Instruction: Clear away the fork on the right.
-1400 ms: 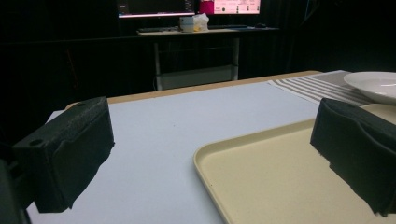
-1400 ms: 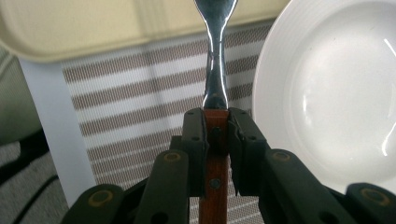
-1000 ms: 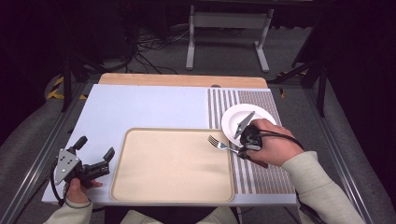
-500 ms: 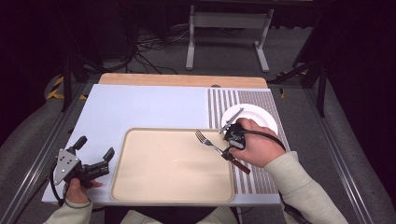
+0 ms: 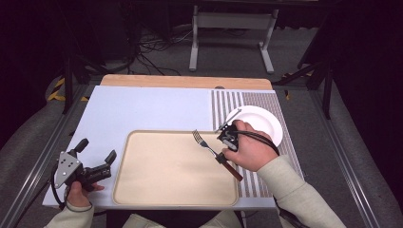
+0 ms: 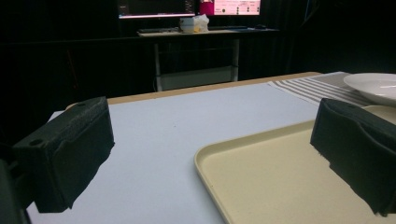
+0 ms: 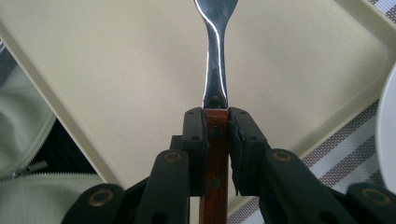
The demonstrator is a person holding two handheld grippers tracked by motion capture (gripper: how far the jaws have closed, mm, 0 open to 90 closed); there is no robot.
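Now the right gripper (image 5: 222, 156) has its fingers (image 7: 194, 140) clamped on the wooden handle of the fork (image 5: 204, 145), which hangs tines forward over the right part of the beige tray (image 5: 142, 190), near the white plate (image 5: 266, 123). Meanwhile, the left gripper (image 5: 95, 156) rests at the desk's (image 5: 142, 109) near left corner, fingers (image 6: 70, 149) spread wide and holding nothing.
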